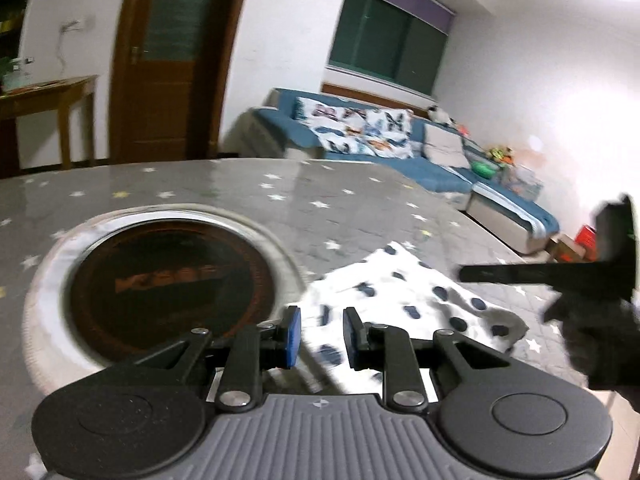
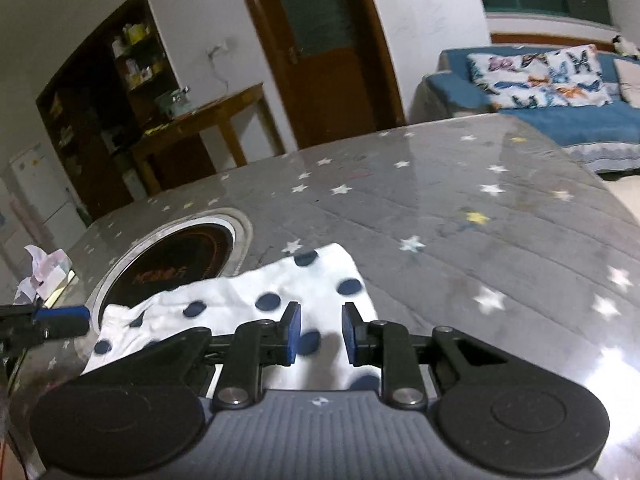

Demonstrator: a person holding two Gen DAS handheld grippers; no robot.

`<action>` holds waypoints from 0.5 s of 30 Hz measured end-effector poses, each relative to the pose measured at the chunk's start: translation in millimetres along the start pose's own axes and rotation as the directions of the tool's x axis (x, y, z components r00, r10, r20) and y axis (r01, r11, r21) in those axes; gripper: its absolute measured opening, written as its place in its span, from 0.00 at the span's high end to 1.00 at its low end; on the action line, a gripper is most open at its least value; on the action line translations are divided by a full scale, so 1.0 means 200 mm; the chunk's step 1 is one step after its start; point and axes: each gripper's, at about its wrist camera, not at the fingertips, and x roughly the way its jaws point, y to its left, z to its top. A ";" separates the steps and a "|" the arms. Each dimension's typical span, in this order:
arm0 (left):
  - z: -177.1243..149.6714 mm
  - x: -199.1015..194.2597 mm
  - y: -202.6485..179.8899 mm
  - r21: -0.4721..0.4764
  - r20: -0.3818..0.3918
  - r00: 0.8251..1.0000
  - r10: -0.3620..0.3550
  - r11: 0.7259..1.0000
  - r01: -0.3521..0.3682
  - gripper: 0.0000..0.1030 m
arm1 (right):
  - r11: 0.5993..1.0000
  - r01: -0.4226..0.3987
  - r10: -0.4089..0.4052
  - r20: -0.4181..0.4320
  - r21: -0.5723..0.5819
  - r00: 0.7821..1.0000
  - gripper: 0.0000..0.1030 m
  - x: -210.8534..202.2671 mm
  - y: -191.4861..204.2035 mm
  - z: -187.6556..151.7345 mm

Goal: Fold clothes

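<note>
Left claw point(image 1: 322, 336) hovering with jaws parted and empty, right claw point(image 2: 319, 334) likewise gaping — polka-dot garment point(image 2: 256, 300) lying crumpled on the star-patterned desk point(image 2: 460, 208), touching the round inset cooktop point(image 2: 180, 256), under both claws.

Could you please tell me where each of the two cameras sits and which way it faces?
Left wrist: sits on the left tongs, looking along open fingers over the spotted cloth toward the sofa; the right tongs and a dark glove show at the right.
Right wrist: sits on the right tongs, facing the cloth and door; the left tongs' tip shows at the left.
Shared: cloth, round cooktop, starred table, door, sofa.
</note>
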 end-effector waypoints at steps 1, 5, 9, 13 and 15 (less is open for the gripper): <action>0.00 0.03 -0.01 0.007 -0.010 1.000 0.001 1.000 -0.001 0.76 | 1.000 -0.006 0.006 -0.011 -0.005 1.000 0.79 0.04 0.01 0.02; 0.00 0.12 0.02 -0.006 -0.049 0.998 0.029 1.000 -0.029 0.76 | 0.999 0.002 -0.004 -0.054 -0.034 0.999 0.79 0.22 0.03 0.09; -0.01 0.16 0.08 -0.028 -0.072 0.996 0.060 0.998 -0.063 0.76 | 0.998 0.025 -0.031 -0.099 -0.055 0.995 0.79 0.36 0.04 0.11; -0.01 0.15 0.11 -0.050 -0.069 0.996 0.052 0.997 -0.055 0.74 | 0.996 0.025 -0.032 -0.072 -0.088 0.997 0.69 0.32 0.08 0.09; -0.01 0.13 0.11 -0.057 -0.063 0.997 0.050 0.997 -0.054 0.71 | 0.989 -0.004 -0.006 -0.068 -0.149 0.998 0.66 0.25 0.16 0.05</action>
